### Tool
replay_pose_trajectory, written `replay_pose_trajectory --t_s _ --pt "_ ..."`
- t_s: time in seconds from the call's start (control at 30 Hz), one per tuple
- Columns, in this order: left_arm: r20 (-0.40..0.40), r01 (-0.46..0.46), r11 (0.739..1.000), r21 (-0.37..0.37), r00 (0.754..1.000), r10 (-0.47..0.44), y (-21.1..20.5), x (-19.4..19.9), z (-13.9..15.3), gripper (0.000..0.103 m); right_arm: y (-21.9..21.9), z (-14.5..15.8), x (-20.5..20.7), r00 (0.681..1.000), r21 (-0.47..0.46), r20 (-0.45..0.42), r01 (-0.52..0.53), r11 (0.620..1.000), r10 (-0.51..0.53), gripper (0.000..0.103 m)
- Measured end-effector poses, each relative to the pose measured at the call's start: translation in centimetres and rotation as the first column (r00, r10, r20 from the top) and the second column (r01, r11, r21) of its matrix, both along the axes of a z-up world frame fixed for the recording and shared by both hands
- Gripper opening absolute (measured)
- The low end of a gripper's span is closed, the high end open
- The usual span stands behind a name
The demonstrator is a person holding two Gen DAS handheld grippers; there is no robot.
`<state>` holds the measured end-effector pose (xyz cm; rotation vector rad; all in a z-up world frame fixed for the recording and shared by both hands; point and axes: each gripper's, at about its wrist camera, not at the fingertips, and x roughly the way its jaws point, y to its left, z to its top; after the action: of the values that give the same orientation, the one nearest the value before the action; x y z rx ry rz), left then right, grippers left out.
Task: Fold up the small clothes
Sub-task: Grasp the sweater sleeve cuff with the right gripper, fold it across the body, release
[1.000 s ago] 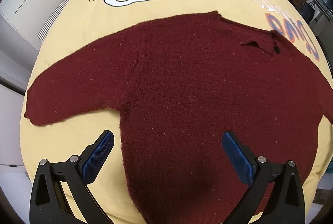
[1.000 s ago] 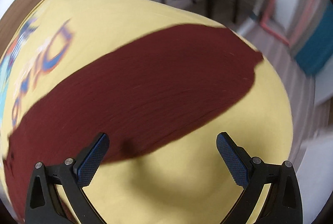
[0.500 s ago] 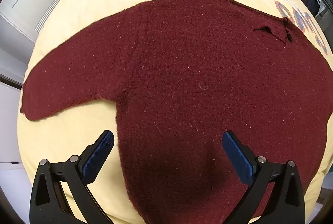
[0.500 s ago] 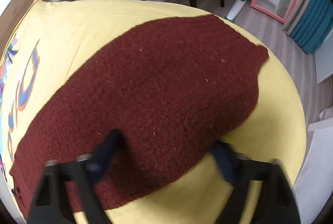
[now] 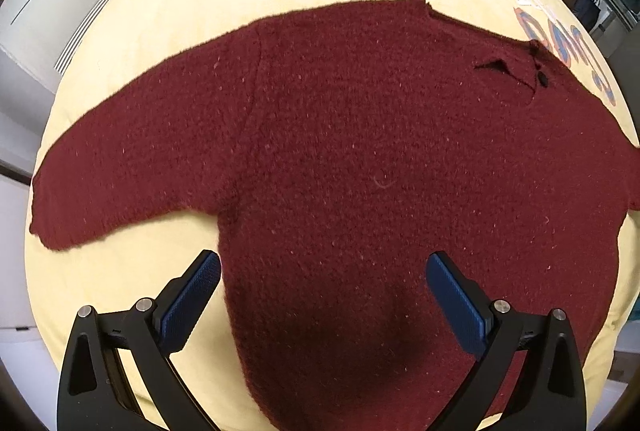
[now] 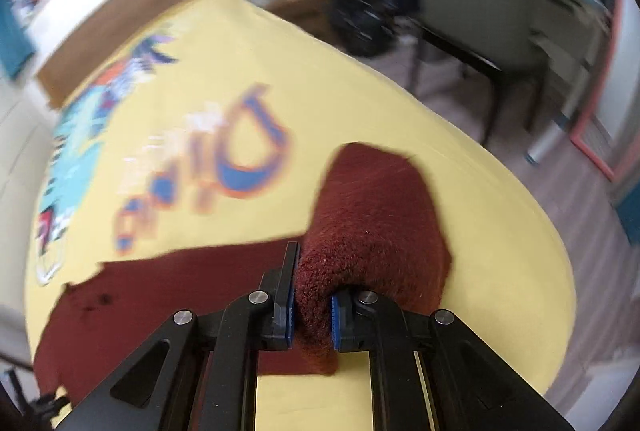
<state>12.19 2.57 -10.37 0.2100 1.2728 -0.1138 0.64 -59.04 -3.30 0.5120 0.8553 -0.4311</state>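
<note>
A: Right wrist view: my right gripper [image 6: 313, 313] has its jaws clenched on the sweater's [image 5: 360, 171] right sleeve [image 6: 376, 223], bunched and lifted off the bed sheet [image 6: 500, 231].

B: Left?

A: Left gripper [image 5: 323, 295] spread wide, holding nothing, over the hem. Body and left sleeve [image 5: 132, 167] lie flat; I'd say folding has barely begun. Bare sheet beside the cuff; bed edge near.

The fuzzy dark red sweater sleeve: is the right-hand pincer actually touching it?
Touching. In the right wrist view the right gripper has both blue pads pressed into a bunched fold of the dark red sweater sleeve, no gap visible.
</note>
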Motion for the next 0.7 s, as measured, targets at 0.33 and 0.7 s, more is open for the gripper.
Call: replay_pose_trajectory --t_s 0.33,0.7 --pt "0.024 0.009 1.000 -0.014 1.000 -0.009 2.2 1.5 1.7 0.101 15.9 6.1 7.6 0.958 -0.021 0.091 -0.272 0.962 0.273 0.012" --pt "0.004 -0.020 1.000 -0.012 1.000 0.020 4.2 1.9 2.6 0.101 31.2 1.0 13.9 0.869 0.034 -0.012 -0.495 0.868 0.495 0.012"
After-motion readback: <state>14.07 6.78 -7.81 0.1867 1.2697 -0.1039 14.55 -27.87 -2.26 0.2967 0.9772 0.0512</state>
